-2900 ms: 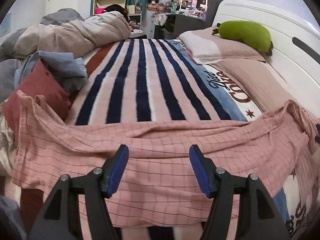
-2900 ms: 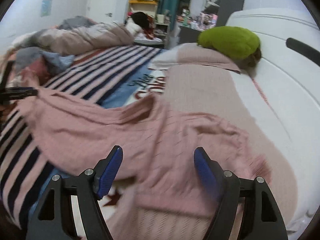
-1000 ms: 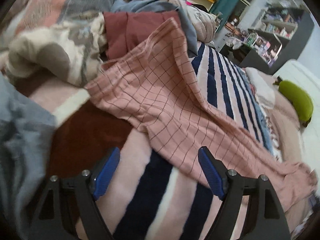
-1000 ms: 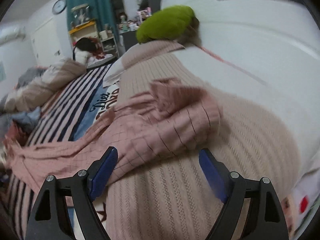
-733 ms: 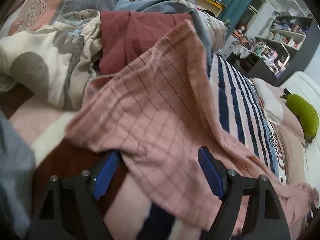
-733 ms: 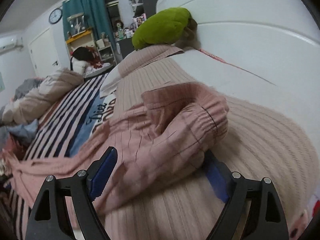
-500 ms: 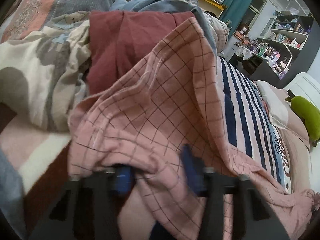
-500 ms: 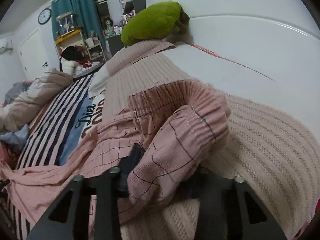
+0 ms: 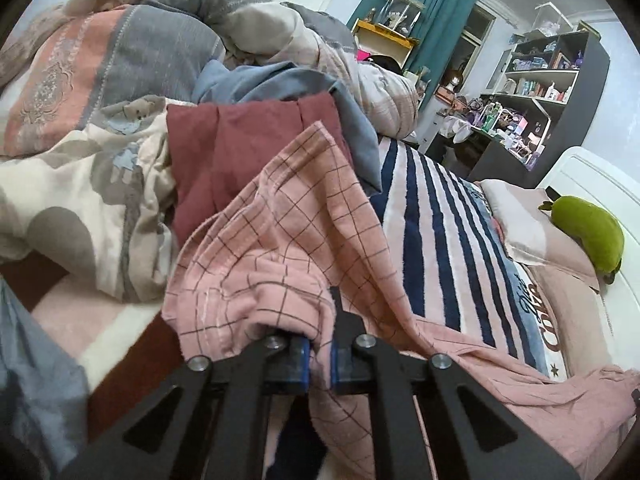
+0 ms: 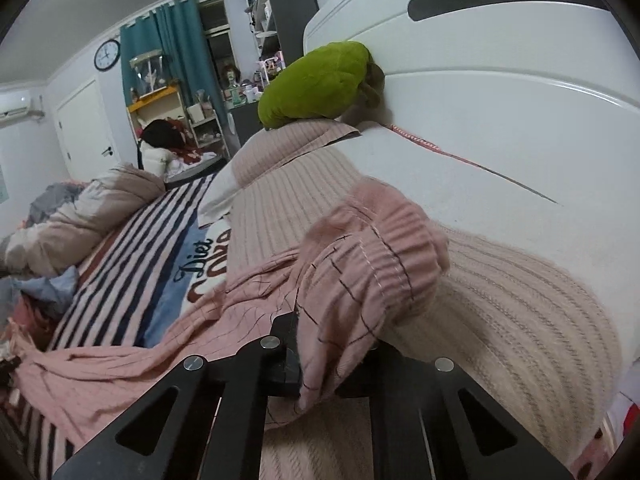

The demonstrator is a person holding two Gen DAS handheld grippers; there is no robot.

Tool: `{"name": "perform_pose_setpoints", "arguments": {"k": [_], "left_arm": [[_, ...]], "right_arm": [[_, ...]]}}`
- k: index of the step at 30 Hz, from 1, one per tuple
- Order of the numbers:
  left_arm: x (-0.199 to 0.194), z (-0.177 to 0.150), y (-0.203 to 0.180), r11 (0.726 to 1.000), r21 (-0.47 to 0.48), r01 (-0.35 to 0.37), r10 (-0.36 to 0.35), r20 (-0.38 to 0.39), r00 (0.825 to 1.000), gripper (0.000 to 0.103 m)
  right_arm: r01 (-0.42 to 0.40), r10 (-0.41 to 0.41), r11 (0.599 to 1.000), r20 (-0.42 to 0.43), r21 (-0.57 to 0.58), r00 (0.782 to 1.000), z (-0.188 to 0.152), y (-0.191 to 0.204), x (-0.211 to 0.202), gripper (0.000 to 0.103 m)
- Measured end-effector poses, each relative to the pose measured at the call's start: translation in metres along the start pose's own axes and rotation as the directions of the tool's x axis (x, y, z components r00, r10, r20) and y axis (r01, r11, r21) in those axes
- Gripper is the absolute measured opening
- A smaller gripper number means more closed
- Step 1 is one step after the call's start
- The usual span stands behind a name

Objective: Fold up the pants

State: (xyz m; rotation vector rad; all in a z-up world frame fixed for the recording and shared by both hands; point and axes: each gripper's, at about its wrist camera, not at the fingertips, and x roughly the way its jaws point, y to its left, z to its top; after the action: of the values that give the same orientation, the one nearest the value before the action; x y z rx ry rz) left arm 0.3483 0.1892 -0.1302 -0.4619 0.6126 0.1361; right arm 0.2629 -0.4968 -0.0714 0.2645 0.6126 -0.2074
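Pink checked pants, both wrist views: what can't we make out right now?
- Left wrist: left gripper pad contact, buried in the pink checked pants.
- Right wrist: right gripper fingertips, covered by the ribbed waistband.
- Both views: pants' middle stretch, cut off by the frame edges.

a lived-in home bedroom. bed [image 9: 436, 216] with striped navy-and-pink blanket fills most of the view; white padded headboard [image 10: 500, 80] behind it. rumpled duvet [image 9: 256, 20] and loose clothes heaped at one side. pillow [image 9: 532, 224] with green plush toy [image 9: 588, 236] on it. teal curtains [image 9: 412, 12] at a window, round wall clock [image 10: 107, 54], white door [image 10: 84, 132], wall air conditioner [image 10: 16, 106]. dark shelving unit [image 9: 556, 80] crowded with bottles and trinkets; small yellow-topped shelf [image 10: 154, 98] near the curtains.
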Motion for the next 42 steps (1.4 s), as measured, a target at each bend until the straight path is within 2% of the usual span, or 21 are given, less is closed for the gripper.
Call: {"name": "perform_pose_setpoints", "arguments": {"k": [12, 25, 31, 38, 40, 42], "left_arm": [[-0.084, -0.006, 0.008, 0.999, 0.046, 0.013, -0.014, 0.031, 0.999, 0.004], [-0.173, -0.048, 0.039, 0.997, 0.08, 0.009, -0.004, -0.061, 0.998, 0.004], [-0.194, -0.068, 0.054, 0.997, 0.076, -0.01, 0.018, -0.102, 0.995, 0.004], [-0.182, -0.099, 0.064, 0.993, 0.103, -0.052, 0.073, -0.204, 0.976, 0.006], [-0.179, -0.104, 0.065, 0.989, 0.127, -0.075, 0.104, -0.236, 0.966, 0.015], [-0.181, -0.108, 0.065, 0.981, 0.159, -0.112, 0.149, -0.24, 0.959, 0.039]], "right_arm": [[-0.014, 0.014, 1.0, 0.014, -0.01, 1.0, -0.003, -0.005, -0.059, 0.002], [-0.016, 0.017, 0.999, -0.04, 0.035, 0.999, -0.04, -0.038, -0.137, 0.002], [-0.019, 0.022, 0.999, -0.057, 0.041, 0.998, -0.05, -0.044, -0.164, 0.002], [0.02, -0.014, 0.999, -0.152, 0.035, 0.988, -0.073, -0.054, -0.156, 0.004], [0.033, -0.03, 0.999, -0.178, 0.015, 0.984, -0.081, -0.055, -0.152, 0.009], [0.052, -0.054, 0.998, -0.201, -0.019, 0.978, -0.088, -0.053, -0.15, 0.018]]}}
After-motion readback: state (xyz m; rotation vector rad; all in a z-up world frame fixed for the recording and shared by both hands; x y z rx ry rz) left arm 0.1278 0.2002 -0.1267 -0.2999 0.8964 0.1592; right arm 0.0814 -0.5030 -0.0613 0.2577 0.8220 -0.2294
